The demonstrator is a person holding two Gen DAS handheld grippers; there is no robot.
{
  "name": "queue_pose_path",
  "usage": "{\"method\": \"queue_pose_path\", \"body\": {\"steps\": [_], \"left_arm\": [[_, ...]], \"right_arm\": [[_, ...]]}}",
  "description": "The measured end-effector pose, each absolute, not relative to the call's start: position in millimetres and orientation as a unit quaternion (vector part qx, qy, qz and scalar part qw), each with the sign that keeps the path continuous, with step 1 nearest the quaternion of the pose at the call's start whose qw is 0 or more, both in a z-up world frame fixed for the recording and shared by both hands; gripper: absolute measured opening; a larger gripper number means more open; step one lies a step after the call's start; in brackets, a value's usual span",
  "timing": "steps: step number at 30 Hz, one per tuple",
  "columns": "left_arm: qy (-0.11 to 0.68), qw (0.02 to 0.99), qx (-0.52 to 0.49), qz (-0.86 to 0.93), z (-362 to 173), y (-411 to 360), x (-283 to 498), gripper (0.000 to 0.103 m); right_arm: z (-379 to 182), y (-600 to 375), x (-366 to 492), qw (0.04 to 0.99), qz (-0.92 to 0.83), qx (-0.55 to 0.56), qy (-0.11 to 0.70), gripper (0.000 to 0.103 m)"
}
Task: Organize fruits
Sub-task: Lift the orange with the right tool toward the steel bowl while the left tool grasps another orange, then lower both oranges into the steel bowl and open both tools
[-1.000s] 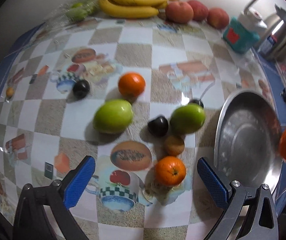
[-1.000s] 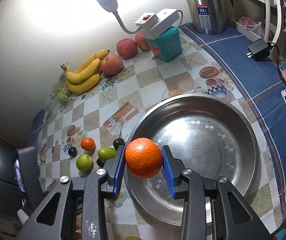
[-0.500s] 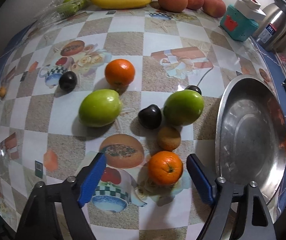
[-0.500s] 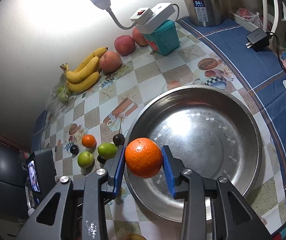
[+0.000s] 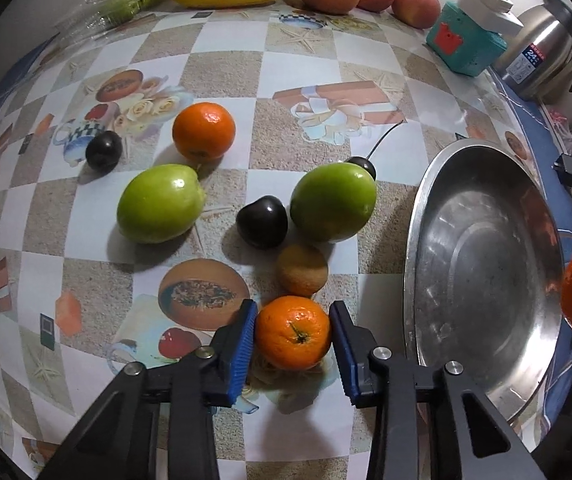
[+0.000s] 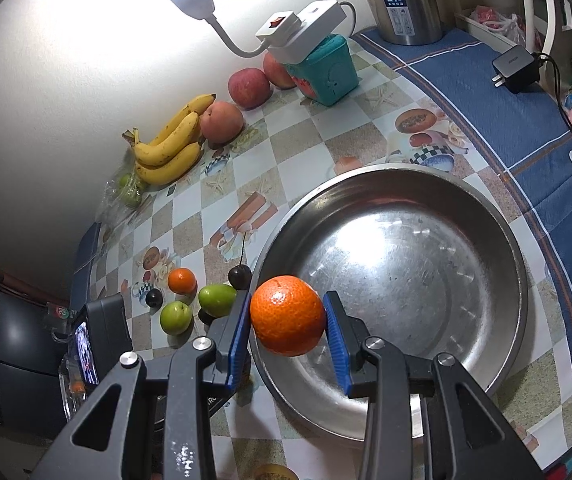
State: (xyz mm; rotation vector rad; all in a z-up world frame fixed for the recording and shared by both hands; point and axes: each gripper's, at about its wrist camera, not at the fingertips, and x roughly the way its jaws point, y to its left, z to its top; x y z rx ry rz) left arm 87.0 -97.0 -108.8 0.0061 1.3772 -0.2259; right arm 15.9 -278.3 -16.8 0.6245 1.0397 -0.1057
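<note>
My right gripper [image 6: 288, 322] pinches an orange [image 6: 287, 321] above the empty steel bowl [image 6: 498, 248]; left gripper [image 5: 291, 336] jaws flank, perhaps touching, a bench tangerine [image 5: 293, 333]; nothing placed yet

A steel kettle [image 6: 400, 0] stands behind a teal box [image 6: 326, 72] topped by a white power strip [image 6: 302, 26]

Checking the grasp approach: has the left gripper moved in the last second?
Yes. The left gripper advanced toward the near orange on the table; its jaws closed in around it.
</note>
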Motion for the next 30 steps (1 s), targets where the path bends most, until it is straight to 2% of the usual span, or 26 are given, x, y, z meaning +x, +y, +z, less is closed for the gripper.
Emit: {"method": "queue_pose_path", "body": {"steps": [6, 16, 21, 30], "left_arm": [[0.634, 0.765, -0.004, -0.109, -108, -101, 84, 0.039], [0.594, 0.795, -0.013, -0.125, -74, -98, 80, 0.039], [0.556, 0.814, -0.015, -0.167, -53, -114, 74, 0.039], [0.542, 0.809, 0.023, -0.227, -56, -163, 63, 0.039]], "right_arm": [[-19, -281, 15, 0.817, -0.048, 0.299, 0.49, 0.037], [-40, -292, 17, 0.8, -0.061, 0.306, 0.513, 0.038], [-47, -302, 16, 0.795, -0.089, 0.297, 0.521, 0.038], [-55, -331, 6, 0.786, -0.138, 0.302, 0.522, 0.038]]}}
